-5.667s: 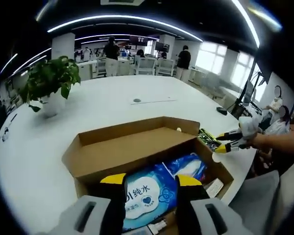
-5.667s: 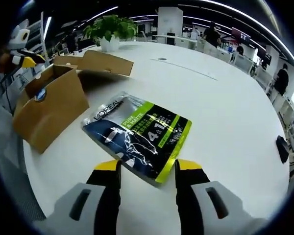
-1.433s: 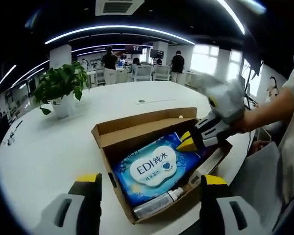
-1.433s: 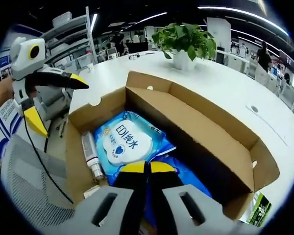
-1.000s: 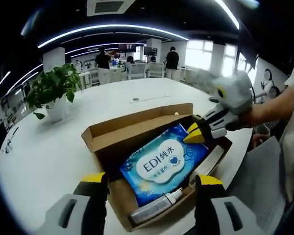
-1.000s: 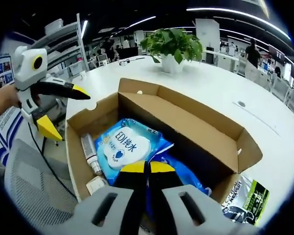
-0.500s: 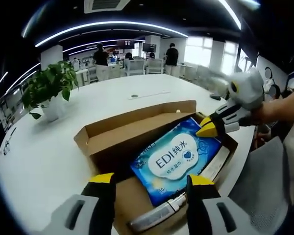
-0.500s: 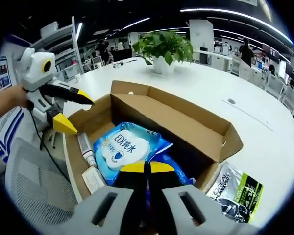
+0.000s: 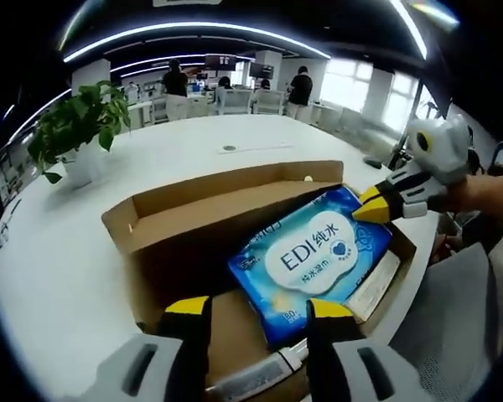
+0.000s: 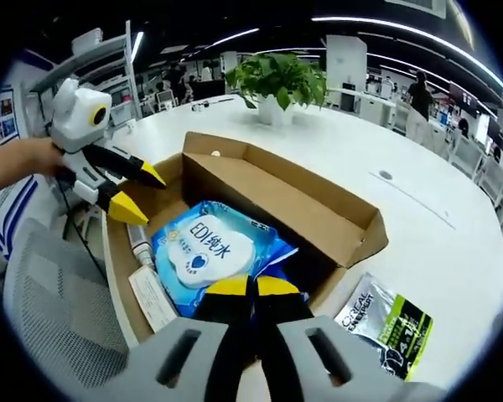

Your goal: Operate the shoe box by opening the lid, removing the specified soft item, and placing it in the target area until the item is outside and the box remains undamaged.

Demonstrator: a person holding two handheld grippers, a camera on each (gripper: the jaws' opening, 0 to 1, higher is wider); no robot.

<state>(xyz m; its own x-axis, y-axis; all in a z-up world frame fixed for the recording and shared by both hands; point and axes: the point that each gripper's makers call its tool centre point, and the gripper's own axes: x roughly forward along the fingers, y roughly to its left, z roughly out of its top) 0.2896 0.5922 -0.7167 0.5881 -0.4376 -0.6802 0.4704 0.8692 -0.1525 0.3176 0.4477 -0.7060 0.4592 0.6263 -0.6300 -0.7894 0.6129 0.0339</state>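
shoe box: brown cardboard box point(image 9: 193, 243) point(image 10: 318, 213), open, lid folded back along its far long side, standing upright on the white tabletop.
wipes pack: blue soft pack of wet wipes point(image 9: 314, 260) point(image 10: 205, 247) with a white cloud-shaped label reading "EDI", tilted up out of the box, one corner raised above the rim, the lower end inside.
pouch: dark and lime-green flat pouch point(image 10: 386, 322) lying on the tabletop just beside the box's corner, outside it.

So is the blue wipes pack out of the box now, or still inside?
Partly out. The right claw is shut on one corner of the blue wipes pack, which tilts up while its other end sits inside the box.
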